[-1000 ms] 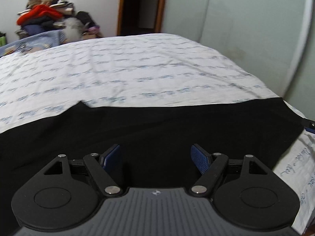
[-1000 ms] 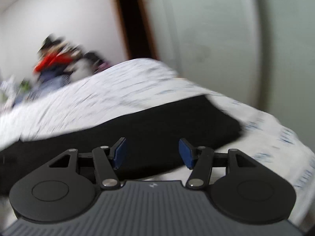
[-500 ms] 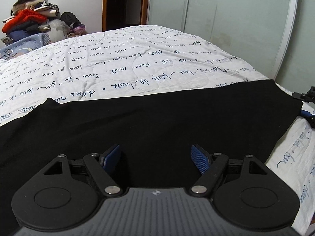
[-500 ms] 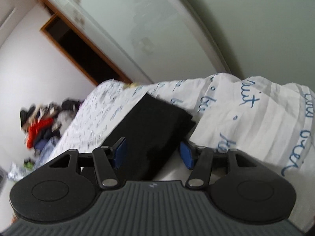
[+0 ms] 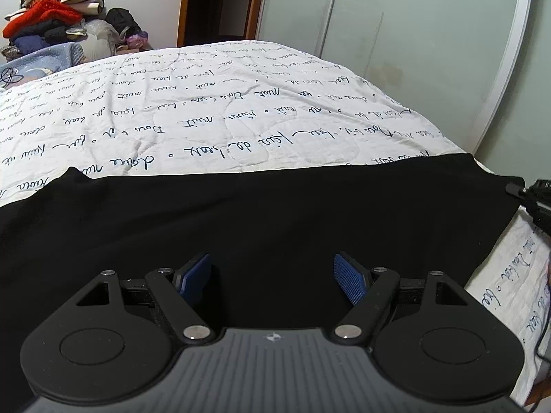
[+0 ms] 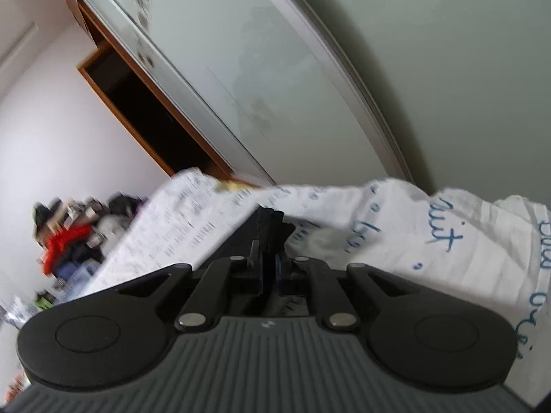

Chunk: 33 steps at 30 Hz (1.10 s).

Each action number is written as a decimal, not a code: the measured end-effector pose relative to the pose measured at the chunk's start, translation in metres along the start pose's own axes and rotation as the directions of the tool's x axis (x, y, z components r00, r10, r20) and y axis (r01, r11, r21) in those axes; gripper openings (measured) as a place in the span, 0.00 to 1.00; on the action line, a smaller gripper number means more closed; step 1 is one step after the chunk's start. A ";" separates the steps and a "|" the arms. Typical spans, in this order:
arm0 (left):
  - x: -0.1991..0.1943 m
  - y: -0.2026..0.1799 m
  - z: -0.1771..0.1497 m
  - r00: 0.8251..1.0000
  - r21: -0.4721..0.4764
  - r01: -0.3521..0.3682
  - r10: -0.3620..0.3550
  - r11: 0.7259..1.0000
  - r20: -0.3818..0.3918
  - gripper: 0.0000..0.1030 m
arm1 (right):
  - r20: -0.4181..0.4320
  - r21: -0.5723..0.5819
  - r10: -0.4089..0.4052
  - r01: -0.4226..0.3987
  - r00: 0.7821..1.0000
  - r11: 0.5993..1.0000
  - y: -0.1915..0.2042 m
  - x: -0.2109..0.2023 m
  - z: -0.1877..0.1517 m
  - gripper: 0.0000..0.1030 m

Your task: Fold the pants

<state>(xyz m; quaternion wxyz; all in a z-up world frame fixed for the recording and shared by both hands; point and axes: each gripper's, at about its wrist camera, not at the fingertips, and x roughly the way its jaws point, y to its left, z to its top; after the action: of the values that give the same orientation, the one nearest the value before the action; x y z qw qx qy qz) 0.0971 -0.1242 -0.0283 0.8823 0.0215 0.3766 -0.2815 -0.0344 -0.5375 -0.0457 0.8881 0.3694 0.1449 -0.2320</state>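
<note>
While cursive blue script such as "nuit" crosses the white bedspread (image 5: pixel 220 110), the right tool (image 6: pixel 269 272) has just closed, pinching the black pants (image 5: pixel 275 213) hem; the left tool (image 5: pixel 272 275) hovers open, empty.

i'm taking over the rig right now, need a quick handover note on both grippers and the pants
Left hand-held gripper: open, hovering over the black pants, nothing between its pads.
Right hand-held gripper: its jaws have just been closing and are now shut on the end edge of the pants, at the bed's edge.
Pants: spread flat across the near side of the white script-print bedspread.
Done: one end gripped.
Left: probably grip with the left too, then carry that end over to make the first fold; no fold is visible yet.
</note>
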 end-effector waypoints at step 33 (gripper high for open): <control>0.100 -0.010 0.042 0.799 -0.624 0.485 -0.600 0.613 0.032 0.21 | -0.163 -0.903 0.194 -0.225 0.967 0.365 0.211 -0.056 -0.168 0.08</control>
<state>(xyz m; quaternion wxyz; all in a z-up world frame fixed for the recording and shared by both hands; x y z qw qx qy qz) 0.1751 -0.1914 -0.0640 0.6757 -0.3505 0.5124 -0.3975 0.0129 -0.2687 -0.0123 0.9638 -0.1608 0.2127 0.0058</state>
